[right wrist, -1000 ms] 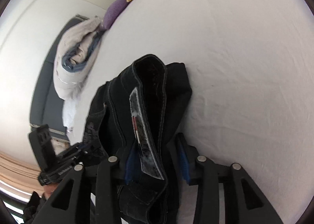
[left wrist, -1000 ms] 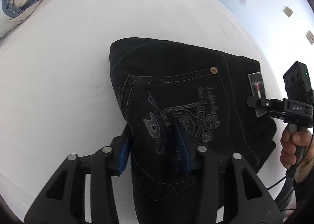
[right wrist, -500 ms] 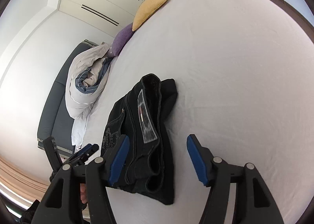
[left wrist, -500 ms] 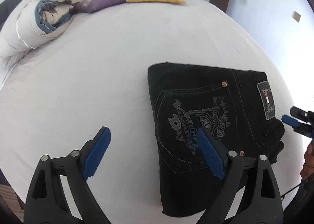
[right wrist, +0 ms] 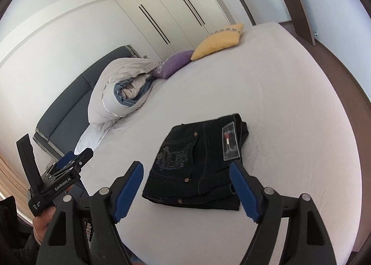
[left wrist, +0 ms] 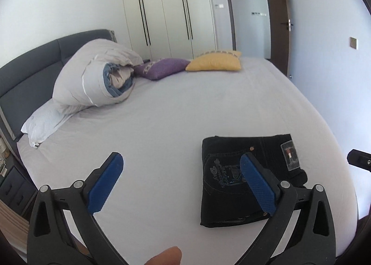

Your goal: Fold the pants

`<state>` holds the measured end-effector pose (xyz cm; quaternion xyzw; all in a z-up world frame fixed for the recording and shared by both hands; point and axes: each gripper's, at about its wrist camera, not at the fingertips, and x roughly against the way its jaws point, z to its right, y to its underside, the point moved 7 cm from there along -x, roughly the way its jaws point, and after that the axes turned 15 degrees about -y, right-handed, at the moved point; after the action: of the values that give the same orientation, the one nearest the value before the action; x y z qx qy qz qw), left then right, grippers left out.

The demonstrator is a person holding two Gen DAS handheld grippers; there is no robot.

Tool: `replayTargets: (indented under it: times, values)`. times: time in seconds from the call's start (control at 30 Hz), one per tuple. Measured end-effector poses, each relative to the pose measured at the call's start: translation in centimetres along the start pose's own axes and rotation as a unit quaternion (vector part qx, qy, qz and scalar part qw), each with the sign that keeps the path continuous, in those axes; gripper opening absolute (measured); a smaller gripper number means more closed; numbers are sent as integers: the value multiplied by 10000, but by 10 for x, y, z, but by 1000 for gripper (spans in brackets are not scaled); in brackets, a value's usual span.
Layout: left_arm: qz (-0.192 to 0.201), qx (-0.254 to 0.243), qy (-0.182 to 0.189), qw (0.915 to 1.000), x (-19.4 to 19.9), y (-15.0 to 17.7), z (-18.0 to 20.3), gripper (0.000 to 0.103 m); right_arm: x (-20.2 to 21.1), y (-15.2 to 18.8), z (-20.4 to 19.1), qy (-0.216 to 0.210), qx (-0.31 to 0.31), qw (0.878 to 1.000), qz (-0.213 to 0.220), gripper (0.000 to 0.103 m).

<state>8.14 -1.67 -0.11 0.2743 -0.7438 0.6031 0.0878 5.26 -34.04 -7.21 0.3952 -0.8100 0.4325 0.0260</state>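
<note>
Jeans (left wrist: pixel 241 179), black and folded into a compact rectangle, lie flat on the white sheet of the bed (left wrist: pixel 185 107), toward its near edge and well apart from everything else on it. Their embroidered back pocket faces up, with the waistband patch on the side away from the headboard (left wrist: pixel 27 72).

Your left tongs (left wrist: pixel 183 181) have just been opening and now stand spread wide, with nothing between the blue pads; one pad overlaps the jeans in the left wrist view (only in line of sight, since the tongs hang above the bed). Your right tongs (right wrist: pixel 185 188) have likewise just been opening and are parted, empty, above the jeans' near edge.

Beyond the jeans, against the headboard, sits a rolled grey duvet (left wrist: pixel 92 79) on a white pillow (left wrist: pixel 44 123). Next to the duvet, farther from the jeans, are a purple cushion (left wrist: pixel 162 69) and then a yellow cushion (left wrist: pixel 215 62). Cream wardrobe doors (left wrist: pixel 167 9) stand behind the cushions, beside a dark-framed door (left wrist: pixel 276 16).
</note>
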Motion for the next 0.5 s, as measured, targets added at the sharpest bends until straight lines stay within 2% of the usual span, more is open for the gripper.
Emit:
replayTargets:
  times: [0.07, 0.17, 0.3, 0.37, 0.5]
  values:
    - [170, 105, 199, 9996, 29, -12, -8, 103, 11, -7, -21, -46, 176, 9998, 110, 83]
    - [144, 173, 437, 9988, 59, -29, -18, 103, 30, -16, -48, -82, 378, 9989, 263, 85]
    - [228, 425, 582, 9971, 88, -52, -38, 103, 55, -24, -76, -22, 695, 9965, 457, 95]
    - [189, 546, 711, 9958, 98, -60, -43, 103, 64, -27, -88, -30, 842, 9950, 529, 95]
    - [211, 427, 657, 9967, 115, -68, -48, 103, 78, -31, -106, 67, 985, 9929, 661, 103]
